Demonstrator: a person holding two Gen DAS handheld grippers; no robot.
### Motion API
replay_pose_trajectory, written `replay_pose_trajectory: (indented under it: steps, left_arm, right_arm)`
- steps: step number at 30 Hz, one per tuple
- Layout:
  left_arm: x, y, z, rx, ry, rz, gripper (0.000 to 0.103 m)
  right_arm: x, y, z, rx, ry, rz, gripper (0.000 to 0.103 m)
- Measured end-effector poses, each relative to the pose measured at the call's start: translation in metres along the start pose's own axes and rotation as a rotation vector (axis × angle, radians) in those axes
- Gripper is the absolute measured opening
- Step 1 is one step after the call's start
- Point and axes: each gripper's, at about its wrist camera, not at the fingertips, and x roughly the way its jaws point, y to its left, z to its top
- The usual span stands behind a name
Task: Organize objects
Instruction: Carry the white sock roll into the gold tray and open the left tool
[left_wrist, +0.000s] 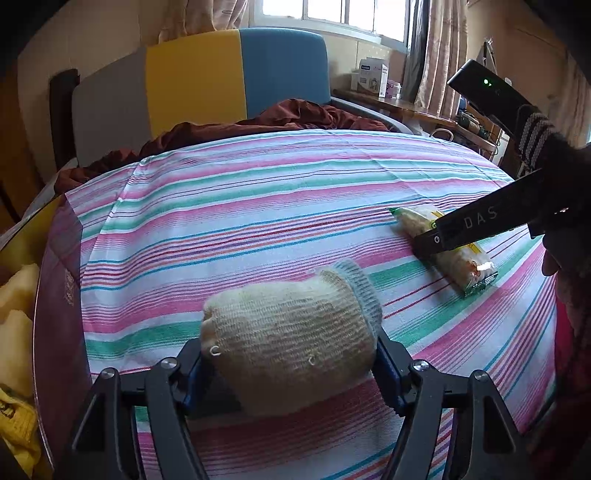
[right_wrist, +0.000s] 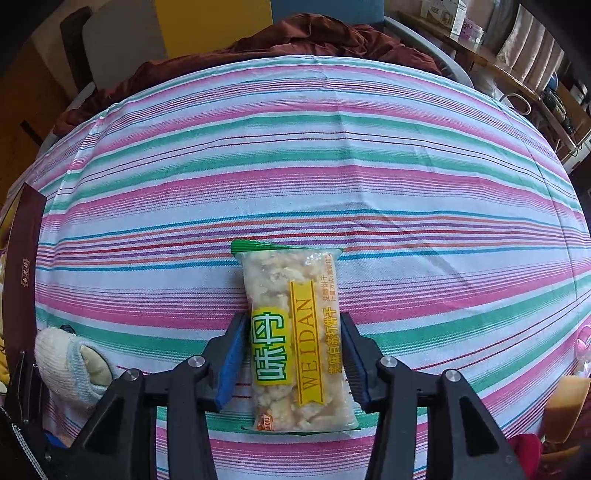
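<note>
While the left gripper (left_wrist: 288, 373) clamps a rolled knit sock (left_wrist: 291, 339) near the striped bedsheet's (right_wrist: 369, 147) left edge, the right gripper (right_wrist: 293, 358) pinches a WEIDAN snack packet (right_wrist: 295, 339) lying flat toward its near right edge.

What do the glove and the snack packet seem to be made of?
The glove looks like knitted cotton yarn, cream with a grey-blue cuff: rows of loops show, matt. The snack packet looks like thin clear plastic film, glossy, with printed yellow labels; pale crumbly pieces show through it.
</note>
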Motion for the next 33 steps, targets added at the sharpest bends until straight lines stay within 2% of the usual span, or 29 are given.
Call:
replay_pose_trajectory:
  steps: [8, 16, 25, 29, 33]
  left_arm:
    - [-0.001, -0.001, 0.000, 0.000, 0.002, 0.007, 0.072]
    - [-0.013, 0.005, 0.004, -0.070, 0.031, 0.022, 0.069]
    - [-0.063, 0.017, 0.015, -0.084, -0.045, 0.030, 0.069]
    - [-0.093, 0.038, 0.017, -0.115, -0.080, 0.037, 0.069]
    - [-0.120, 0.082, 0.014, -0.202, -0.098, 0.059, 0.069]
  right_arm:
    - [0.004, 0.010, -0.002, -0.024, -0.004, -0.018, 0.049]
    - [0.002, -0.001, 0.000, -0.021, -0.011, -0.006, 0.049]
    - [0.004, 0.000, 0.000, -0.041, -0.023, -0.022, 0.049]
    - [0.003, 0.008, -0.004, -0.051, -0.028, -0.031, 0.048]
    - [0.001, 0.007, -0.005, -0.058, -0.031, -0.036, 0.048]
